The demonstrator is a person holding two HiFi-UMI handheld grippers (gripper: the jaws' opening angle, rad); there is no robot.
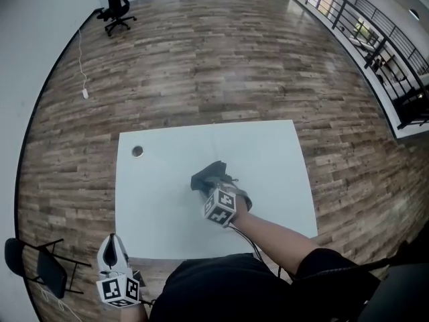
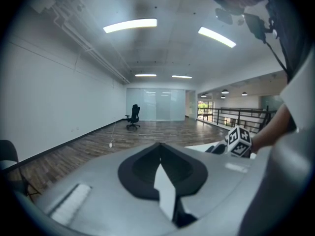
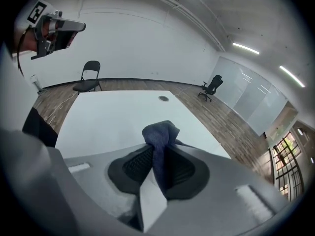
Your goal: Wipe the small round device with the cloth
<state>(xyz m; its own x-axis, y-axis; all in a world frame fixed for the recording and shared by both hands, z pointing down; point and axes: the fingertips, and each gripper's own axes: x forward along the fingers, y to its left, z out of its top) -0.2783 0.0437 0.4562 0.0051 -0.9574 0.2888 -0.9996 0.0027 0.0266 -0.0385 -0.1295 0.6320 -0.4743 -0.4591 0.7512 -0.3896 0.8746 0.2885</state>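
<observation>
Left gripper (image 1: 112,241), jaws together, hangs off-table; outstretched right gripper (image 1: 214,185) clamps the cloth (image 3: 160,130), seemingly above the table (image 1: 268,166).

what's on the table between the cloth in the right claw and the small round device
Nothing: bare white table runs from the cloth in the right claw to the small round device. The head view shows it.

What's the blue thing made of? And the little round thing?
The cloth looks like soft fabric, matte dark blue: it bunches and folds. The small round device seems metal or shiny plastic, with a greyish glint; too small to be sure.
</observation>
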